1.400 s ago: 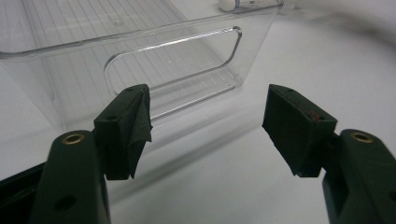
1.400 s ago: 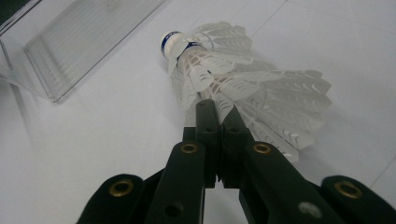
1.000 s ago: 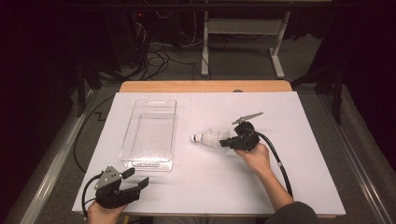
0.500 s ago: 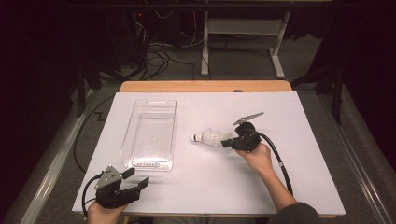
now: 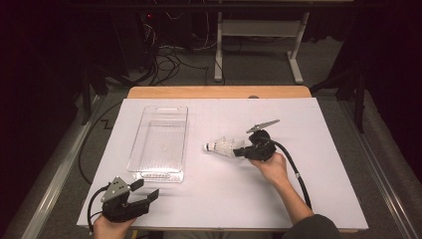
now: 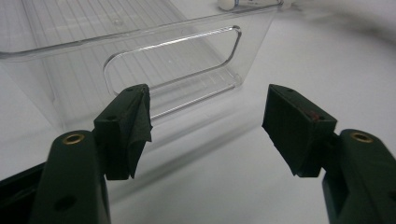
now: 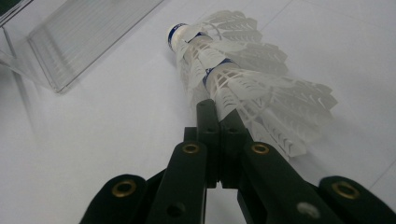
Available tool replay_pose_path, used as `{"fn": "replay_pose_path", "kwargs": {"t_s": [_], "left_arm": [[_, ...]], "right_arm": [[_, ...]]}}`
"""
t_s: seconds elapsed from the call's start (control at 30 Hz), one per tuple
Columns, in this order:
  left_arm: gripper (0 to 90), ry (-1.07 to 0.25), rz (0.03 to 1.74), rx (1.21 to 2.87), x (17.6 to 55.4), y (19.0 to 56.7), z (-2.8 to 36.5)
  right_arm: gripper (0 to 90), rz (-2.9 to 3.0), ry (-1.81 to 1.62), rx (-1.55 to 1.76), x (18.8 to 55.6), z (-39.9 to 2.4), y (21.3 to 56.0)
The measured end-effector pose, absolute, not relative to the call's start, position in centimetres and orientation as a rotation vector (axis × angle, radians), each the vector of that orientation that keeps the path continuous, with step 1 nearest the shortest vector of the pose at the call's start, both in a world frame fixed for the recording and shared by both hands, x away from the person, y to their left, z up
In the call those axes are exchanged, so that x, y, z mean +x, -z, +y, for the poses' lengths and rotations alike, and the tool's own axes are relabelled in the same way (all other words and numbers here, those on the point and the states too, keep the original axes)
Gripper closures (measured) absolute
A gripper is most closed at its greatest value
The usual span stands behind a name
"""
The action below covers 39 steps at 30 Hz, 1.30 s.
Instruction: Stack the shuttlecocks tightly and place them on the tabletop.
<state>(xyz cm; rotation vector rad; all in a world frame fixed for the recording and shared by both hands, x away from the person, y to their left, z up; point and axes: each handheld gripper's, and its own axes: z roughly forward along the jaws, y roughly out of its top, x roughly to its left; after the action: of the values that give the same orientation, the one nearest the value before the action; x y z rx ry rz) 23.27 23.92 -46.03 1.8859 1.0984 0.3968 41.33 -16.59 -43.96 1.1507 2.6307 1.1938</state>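
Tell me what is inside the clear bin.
The bin holds nothing: its ribbed floor shows through in the high view. The shuttlecock lies outside it on the table, pinched by the right gripper.

You work at a white-topped table (image 5: 318,199) with a wooden edge (image 5: 219,92) at its far side. Beyond it the grey floor (image 5: 259,59) carries tangled cables (image 5: 164,55) and a white stand's legs (image 5: 259,40). The room behind is dark, perhaps curtained.
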Motion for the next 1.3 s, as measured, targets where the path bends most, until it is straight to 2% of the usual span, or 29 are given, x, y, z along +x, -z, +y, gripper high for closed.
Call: {"fn": "replay_pose_path", "kwargs": {"t_s": [0.87, 1.3], "left_arm": [[33.3, -0.396, 1.098, 1.886, 23.3, 46.0, 23.9], [33.3, -0.398, 1.098, 1.891, 23.3, 46.0, 23.9]], "right_arm": [[90.0, 2.625, -1.205, 1.168, 42.2, -15.5, 44.2], [79.4, 2.601, -1.155, 1.194, 42.1, -15.6, 44.1]]}}
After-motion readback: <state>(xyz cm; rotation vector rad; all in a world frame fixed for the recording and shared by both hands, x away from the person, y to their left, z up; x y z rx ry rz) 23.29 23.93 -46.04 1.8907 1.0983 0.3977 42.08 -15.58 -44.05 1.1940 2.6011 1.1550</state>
